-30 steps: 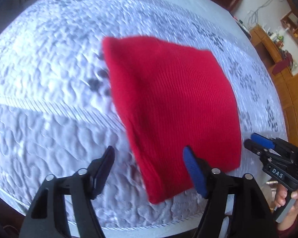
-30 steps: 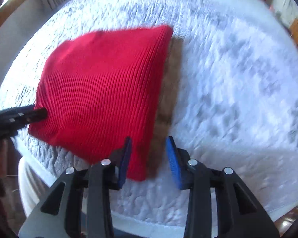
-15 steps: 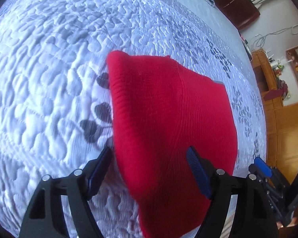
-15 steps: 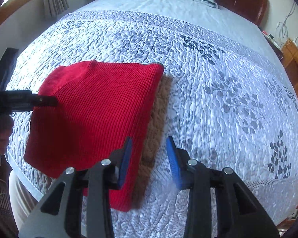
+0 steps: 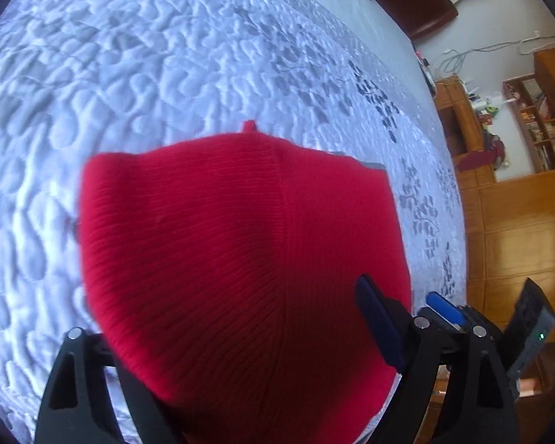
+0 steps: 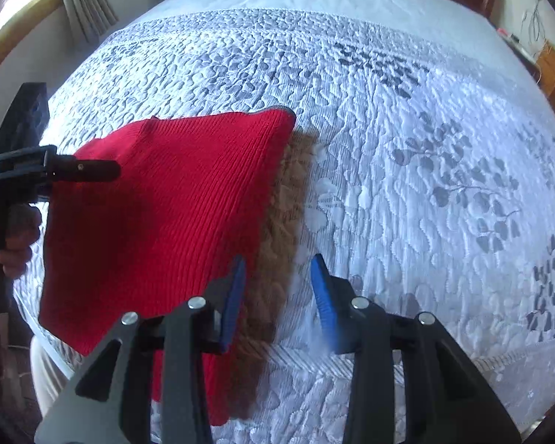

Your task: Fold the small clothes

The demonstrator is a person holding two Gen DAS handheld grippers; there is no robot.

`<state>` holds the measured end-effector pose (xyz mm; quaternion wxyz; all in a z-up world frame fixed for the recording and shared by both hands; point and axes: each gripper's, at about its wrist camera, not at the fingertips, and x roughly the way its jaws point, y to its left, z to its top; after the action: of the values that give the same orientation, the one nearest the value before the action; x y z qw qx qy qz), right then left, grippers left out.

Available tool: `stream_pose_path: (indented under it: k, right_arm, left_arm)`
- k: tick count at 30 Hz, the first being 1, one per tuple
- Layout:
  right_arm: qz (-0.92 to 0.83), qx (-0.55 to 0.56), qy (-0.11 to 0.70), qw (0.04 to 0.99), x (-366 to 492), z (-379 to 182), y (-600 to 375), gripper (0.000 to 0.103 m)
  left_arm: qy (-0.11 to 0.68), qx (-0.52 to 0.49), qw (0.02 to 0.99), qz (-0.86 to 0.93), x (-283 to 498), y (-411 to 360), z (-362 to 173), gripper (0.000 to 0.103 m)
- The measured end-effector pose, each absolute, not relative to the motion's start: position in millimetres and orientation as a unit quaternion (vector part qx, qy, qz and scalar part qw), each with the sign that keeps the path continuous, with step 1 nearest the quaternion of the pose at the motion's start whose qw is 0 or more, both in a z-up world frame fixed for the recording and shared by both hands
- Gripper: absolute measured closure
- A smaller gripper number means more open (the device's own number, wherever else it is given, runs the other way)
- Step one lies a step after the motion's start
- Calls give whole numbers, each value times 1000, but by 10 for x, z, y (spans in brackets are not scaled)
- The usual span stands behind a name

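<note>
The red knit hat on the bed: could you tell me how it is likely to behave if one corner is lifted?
The red hat is ribbed knit lying flat on the quilt, so it would probably droop and fold rather than hold shape. It looks thin and light. The textured knit likely grips well, though it may drag on the quilt.

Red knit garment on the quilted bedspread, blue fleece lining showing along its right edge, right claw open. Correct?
Not quite: the lining beside the red knit garment is brown, not blue, per the right wrist view. The quilted bedspread and open right claw are as stated.
</note>
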<state>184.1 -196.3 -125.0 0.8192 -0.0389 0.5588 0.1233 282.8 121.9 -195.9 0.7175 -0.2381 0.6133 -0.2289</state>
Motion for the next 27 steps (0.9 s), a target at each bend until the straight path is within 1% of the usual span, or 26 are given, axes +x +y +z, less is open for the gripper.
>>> stream_pose_path:
  k: [2,10,15,17,20,24,27]
  right_arm:
    - [132,-21,568,812,1913,-1283,-1999,56]
    - [151,-8,589,794,2080,-1400,-2001,54]
    - [148,5,590,793,2144,-1390,-2000,53]
    - [154,12,585,796,2123,-1338,-2017,46]
    - [170,29,582,794,2107,-1277,-2016,45]
    - [187,28,597,780,2135,-1369,-1883,45]
    - [192,37,607,770,2168,-1502,-1830,42]
  left_arm:
    - [617,-222,719,-231,2828,1166,-1989,17]
    - [618,-169,723,-259,2709,1077,-1973,16]
    - [627,-165,716,-259,2744,1074,-1995,16]
    - [623,-159,717,-267,2725,1079,-1997,15]
    - [619,-151,722,-271,2697,1074,-1999,15]
    - [618,-143,723,-273,2667,1062,-1994,12]
    - [619,-142,719,-282,2669,1063,-2007,8]
